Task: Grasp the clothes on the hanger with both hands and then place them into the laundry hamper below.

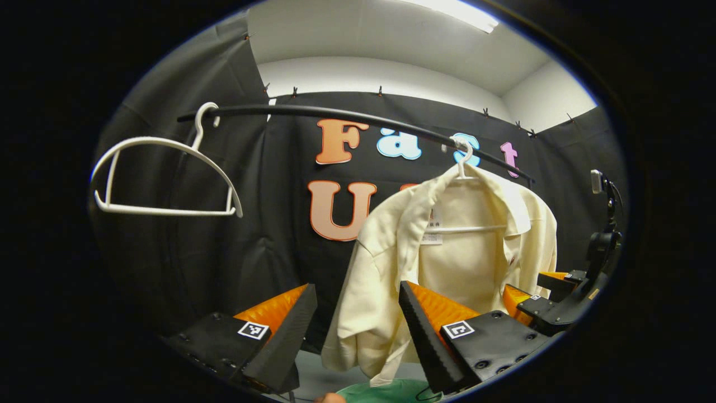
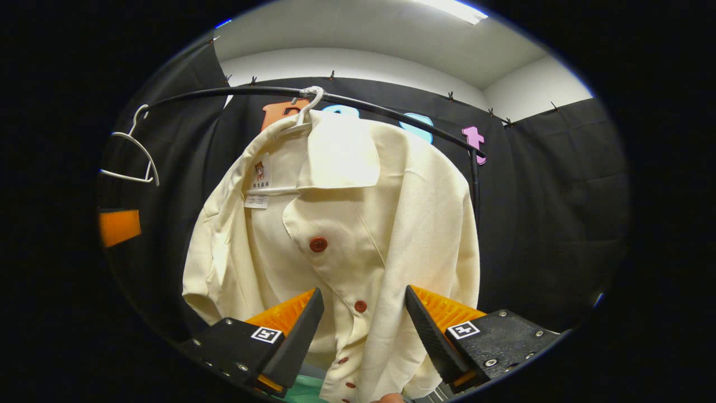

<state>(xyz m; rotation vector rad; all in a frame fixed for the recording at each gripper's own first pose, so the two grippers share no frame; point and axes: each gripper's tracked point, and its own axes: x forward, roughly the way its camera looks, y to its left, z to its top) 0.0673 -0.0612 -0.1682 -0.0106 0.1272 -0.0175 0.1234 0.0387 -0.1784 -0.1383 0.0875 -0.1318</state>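
In the left gripper view, the left gripper (image 1: pixel 358 330) has its jaws wide, holding nothing, near the cream shirt (image 1: pixel 391 263) on its white hanger (image 1: pixel 464 162).

In the right gripper view, the right gripper (image 2: pixel 363 330) is wide too (buttons between). A hard tug might snag the hanger on the rail (image 2: pixel 391 112).

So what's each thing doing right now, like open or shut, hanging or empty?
Cream shirt: hanging on its hanger, unbuttoned at the top.
Spare hanger: empty, on the rail.
Left gripper: open, holding nothing.
Right gripper: open, by the shirt front.
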